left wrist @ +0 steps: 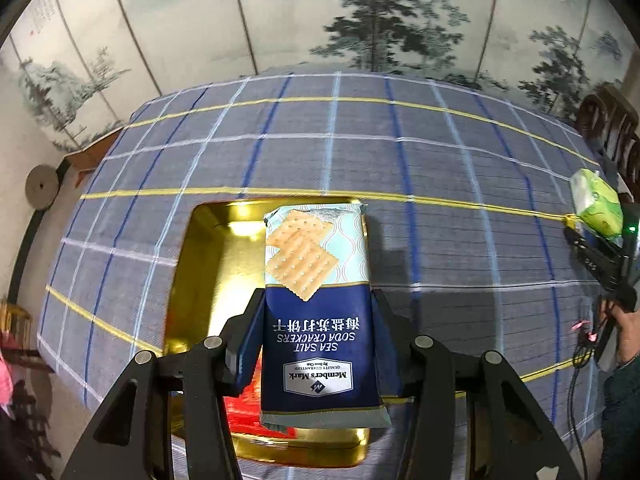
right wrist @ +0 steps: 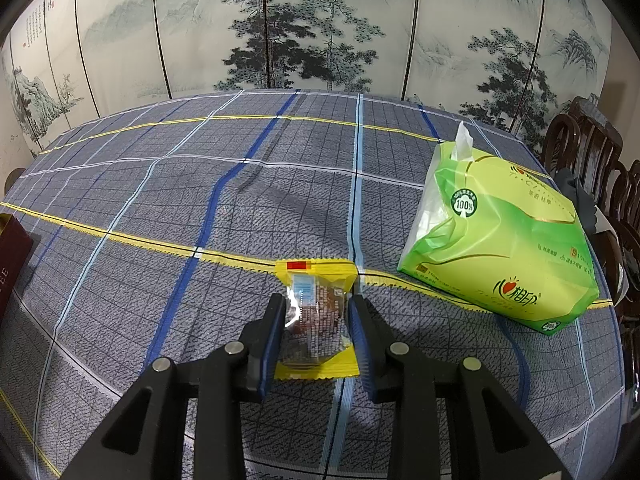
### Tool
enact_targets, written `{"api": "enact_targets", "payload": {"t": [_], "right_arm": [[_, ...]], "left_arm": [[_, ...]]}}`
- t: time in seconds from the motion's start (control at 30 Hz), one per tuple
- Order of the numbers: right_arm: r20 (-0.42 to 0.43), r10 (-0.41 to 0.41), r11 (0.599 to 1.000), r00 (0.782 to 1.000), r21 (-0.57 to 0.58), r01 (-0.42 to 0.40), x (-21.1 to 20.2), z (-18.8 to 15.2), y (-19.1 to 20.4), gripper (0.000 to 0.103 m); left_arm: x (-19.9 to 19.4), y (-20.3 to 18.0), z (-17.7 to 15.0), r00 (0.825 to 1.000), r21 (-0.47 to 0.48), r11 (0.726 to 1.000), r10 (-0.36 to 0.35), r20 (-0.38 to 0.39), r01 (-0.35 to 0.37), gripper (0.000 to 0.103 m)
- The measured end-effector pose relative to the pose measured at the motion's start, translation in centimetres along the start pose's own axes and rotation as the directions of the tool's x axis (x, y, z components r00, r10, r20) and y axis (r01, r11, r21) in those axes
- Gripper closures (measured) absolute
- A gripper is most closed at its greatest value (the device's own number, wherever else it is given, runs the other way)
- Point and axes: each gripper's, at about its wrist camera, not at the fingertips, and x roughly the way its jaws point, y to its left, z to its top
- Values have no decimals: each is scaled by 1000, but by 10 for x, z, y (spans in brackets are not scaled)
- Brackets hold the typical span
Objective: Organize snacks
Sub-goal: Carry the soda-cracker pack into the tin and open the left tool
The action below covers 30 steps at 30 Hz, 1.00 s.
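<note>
The cracker packet [left wrist: 318,304], blue and pale teal with "SEA SALT SODA CRACKERS" printed on it, sits clamped between the fingers of the left gripper [left wrist: 316,300], held above a gold tray [left wrist: 208,248] with its far end reaching over the tray's back rim. Something red [left wrist: 244,416] lies in the tray beneath the packet, mostly hidden. Over on the other side, the right gripper [right wrist: 316,312] has its jaws narrowed around a small yellow snack packet [right wrist: 316,312] with a clear window showing a dark bar inside; the fingers press both its sides, though whether it is lifted or resting on the cloth I cannot tell.

Just to the right of that snack, near but apart, a green pack of tissues [right wrist: 500,240] lies on the table with a white sheet poking from its top. A dark red box [right wrist: 12,256] shows at the far left edge.

The table is covered by a checked tablecloth [right wrist: 240,200], grey-blue with yellow, white and blue lines (it wrinkles a little around the middle). Behind it stands a folding screen [right wrist: 320,28] painted with pines and misty mountains, panel after panel. Dark carved wooden chairs [right wrist: 592,148] line the right side of the table
</note>
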Motion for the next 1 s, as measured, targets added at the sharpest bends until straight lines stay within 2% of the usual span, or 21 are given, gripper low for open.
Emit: {"api": "enact_targets", "payload": {"t": [0.43, 1.0], "right_arm": [[0, 0, 1000, 1000, -1, 0, 0, 0, 0, 70], [0, 1, 1000, 1000, -3, -1, -1, 0, 0, 70]], "left_arm": [[16, 33, -16, 999, -34, 999, 8, -47, -10, 57], [32, 59, -35, 994, -16, 999, 49, -93, -50, 57]]}}
